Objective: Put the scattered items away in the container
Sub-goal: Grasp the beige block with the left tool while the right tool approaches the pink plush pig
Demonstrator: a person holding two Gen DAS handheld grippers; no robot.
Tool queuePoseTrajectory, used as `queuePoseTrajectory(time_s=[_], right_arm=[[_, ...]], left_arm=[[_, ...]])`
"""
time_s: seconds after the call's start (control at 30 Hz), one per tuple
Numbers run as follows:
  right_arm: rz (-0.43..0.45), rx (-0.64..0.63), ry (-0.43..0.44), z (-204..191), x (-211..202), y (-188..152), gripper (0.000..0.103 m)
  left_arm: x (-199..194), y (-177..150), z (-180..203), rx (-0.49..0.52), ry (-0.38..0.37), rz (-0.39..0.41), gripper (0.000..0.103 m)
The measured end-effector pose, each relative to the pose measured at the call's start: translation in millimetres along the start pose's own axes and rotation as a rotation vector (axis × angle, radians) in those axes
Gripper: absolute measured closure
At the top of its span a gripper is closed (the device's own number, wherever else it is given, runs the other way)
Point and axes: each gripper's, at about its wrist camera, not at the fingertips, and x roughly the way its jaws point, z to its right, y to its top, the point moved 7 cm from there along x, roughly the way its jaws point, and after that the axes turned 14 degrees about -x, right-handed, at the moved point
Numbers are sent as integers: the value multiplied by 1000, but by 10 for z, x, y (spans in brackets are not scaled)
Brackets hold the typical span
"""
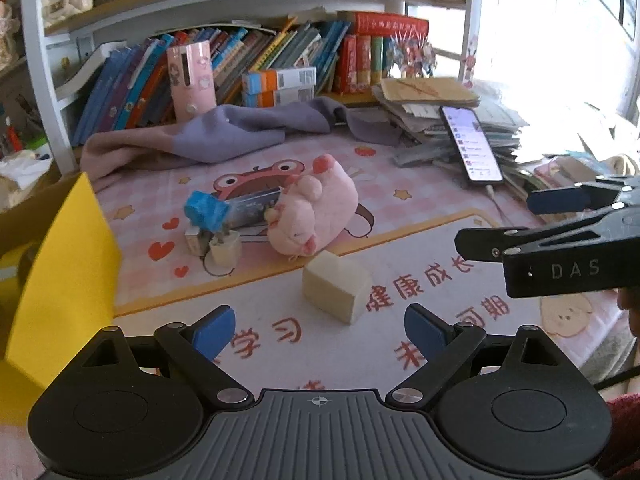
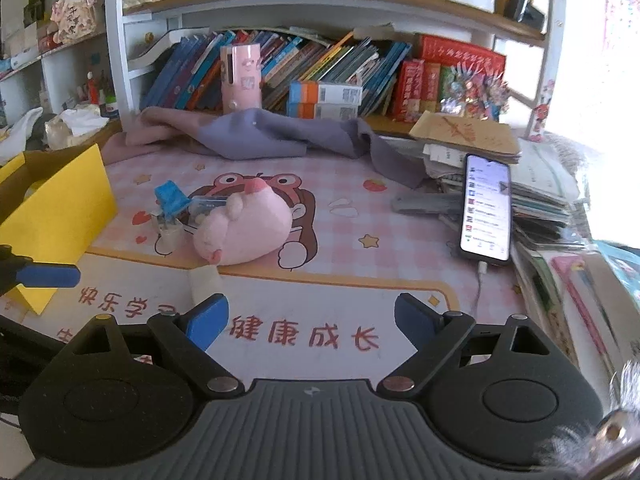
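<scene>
A cream block (image 1: pixel 336 286) lies on the pink desk mat (image 1: pixel 400 208), just ahead of my open, empty left gripper (image 1: pixel 320 330). It also shows in the right wrist view (image 2: pixel 205 280), by the left fingertip of my open, empty right gripper (image 2: pixel 310 322). Behind it lie a pink plush pig (image 1: pixel 314 210) (image 2: pixel 244 226), a blue item (image 1: pixel 206 210) (image 2: pixel 172 196), a clear flat case (image 1: pixel 250 208) and a small white cup-like piece (image 1: pixel 225 250) (image 2: pixel 170 236). A yellow box (image 1: pixel 64 280) (image 2: pixel 60 216) stands open at the left. The right gripper (image 1: pixel 556 216) reaches in from the right in the left wrist view.
A phone (image 1: pixel 472 144) (image 2: pixel 487 208) leans on a pile of papers (image 1: pixel 436 108) at the right, with a cable. A purple and pink cloth (image 1: pixel 224 136) (image 2: pixel 256 132) lies at the back, before a bookshelf (image 1: pixel 260 60) and a pink cylinder (image 1: pixel 192 80).
</scene>
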Motion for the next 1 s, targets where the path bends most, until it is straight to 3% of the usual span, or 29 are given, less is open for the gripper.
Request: queuePoseTrajectory(time_s=[0.13,0.3,0.47,0.73,1.0], right_arm=[[-20,19,68,144,277,78,13],[-53,58,161,246,619,212,13],[-55,58,250,222,897,365,12],[-56,-16,322,61,1300,580,9],[-69,-37,376,-113,1619,682,8]], left_arm=[[244,95,72,32,35,-17,9],[511,194,126,1,38,-40,9],[761,198,187,-3,35,-67,9],[1024,128,164,-35,74,-115,12],[1064,60,83,-67,65,-133,47]])
